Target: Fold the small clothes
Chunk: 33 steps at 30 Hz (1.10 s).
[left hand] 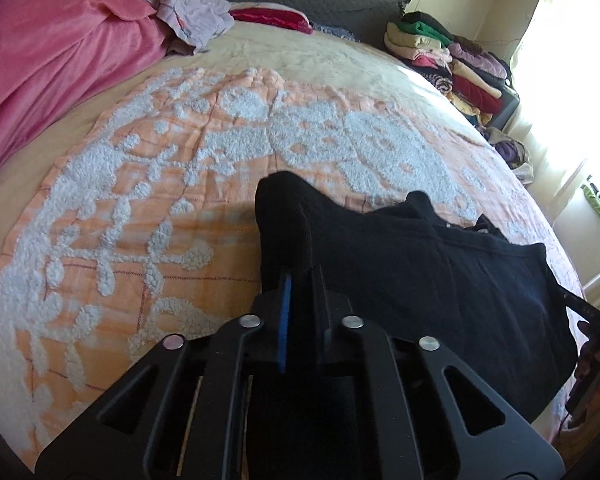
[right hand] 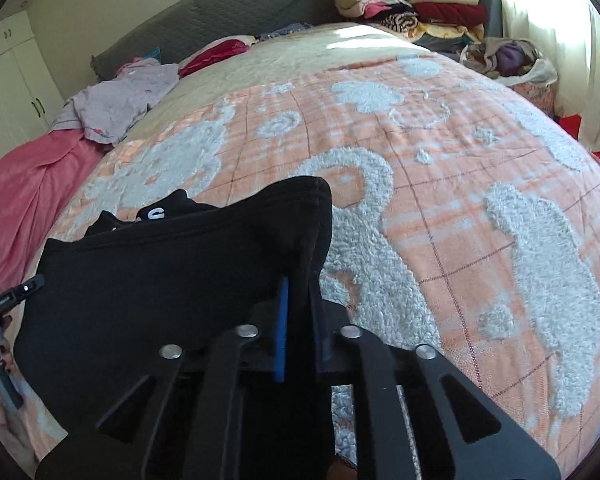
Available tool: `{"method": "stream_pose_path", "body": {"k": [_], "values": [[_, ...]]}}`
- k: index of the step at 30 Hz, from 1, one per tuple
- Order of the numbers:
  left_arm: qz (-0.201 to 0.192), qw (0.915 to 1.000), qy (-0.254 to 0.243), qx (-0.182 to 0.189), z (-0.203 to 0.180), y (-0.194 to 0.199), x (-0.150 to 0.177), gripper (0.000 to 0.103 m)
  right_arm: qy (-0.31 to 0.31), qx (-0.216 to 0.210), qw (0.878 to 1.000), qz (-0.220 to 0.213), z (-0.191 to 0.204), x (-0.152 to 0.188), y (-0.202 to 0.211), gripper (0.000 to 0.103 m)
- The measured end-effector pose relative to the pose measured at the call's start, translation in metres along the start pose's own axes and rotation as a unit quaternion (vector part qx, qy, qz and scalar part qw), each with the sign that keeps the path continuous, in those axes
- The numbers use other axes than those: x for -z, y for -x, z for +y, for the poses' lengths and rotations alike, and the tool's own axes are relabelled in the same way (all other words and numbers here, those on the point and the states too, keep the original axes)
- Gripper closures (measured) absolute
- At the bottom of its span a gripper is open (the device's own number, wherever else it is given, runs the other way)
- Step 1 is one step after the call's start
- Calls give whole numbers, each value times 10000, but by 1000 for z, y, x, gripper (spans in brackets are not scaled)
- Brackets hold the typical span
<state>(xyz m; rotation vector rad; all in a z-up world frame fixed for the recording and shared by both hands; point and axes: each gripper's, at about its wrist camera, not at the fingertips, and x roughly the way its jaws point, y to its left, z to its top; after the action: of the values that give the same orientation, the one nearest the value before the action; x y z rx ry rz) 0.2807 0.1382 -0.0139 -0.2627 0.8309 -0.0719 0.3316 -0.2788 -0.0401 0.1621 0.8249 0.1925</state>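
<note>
On a wide bed, covered by an orange-and-white tufted bedspread [left hand: 148,216], with a pink blanket [left hand: 52,52] bunched along one side and a stack of folded clothes [left hand: 444,52] at the far corner by a bright window. Nearer, lifted above the bedspread and slung between both tools: a small black garment [left hand: 440,272], sagging in the middle like a hammock, with a scrap of white lettering near its far edge. Looks light, soft and limp, with no stiffness of its own; likely to droop, bunch and swing rather than slide, and not at all fragile. Best taken at corners or along a hem, both layers pinched together, hands kept well apart to hold the cloth taut. Left gripper [left hand: 296,276] clamped tight on one raised corner, fabric peaking above the blue pads. Right gripper [right hand: 300,280] likewise closed on the opposite corner, cloth folded over its fingertips. At each view's edge, part of a hand holding the other tool.
</note>
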Motion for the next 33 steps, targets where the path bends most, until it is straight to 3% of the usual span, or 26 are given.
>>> {"method": "stream_pose_path", "body": {"k": [4,9,14,18,22,28,33], "values": [[-321,9992,-238,-54,-6,14,-5,103,70,235,9991,-335,3,-3,14,96],[37,9986,-346,-402,-7,-9,4,102,119,609,9979,177,0,6,-12,95],[133,9984,-324,-448,-7,-9,5,98,343,980,9944,169,4,19,-9,79],[149,9981,-328,-493,-8,-4,5,89,443,1066,9933,-47,9,23,10,67],[78,9983,-375,-449,-16,7,7,76,568,957,9932,-351,21,25,31,54],[37,9978,-565,-332,-31,25,22,64,908,504,9934,-498,51,34,49,50],[-54,9976,-656,-199,-38,45,33,59,1052,167,9932,-476,73,41,58,45]]}}
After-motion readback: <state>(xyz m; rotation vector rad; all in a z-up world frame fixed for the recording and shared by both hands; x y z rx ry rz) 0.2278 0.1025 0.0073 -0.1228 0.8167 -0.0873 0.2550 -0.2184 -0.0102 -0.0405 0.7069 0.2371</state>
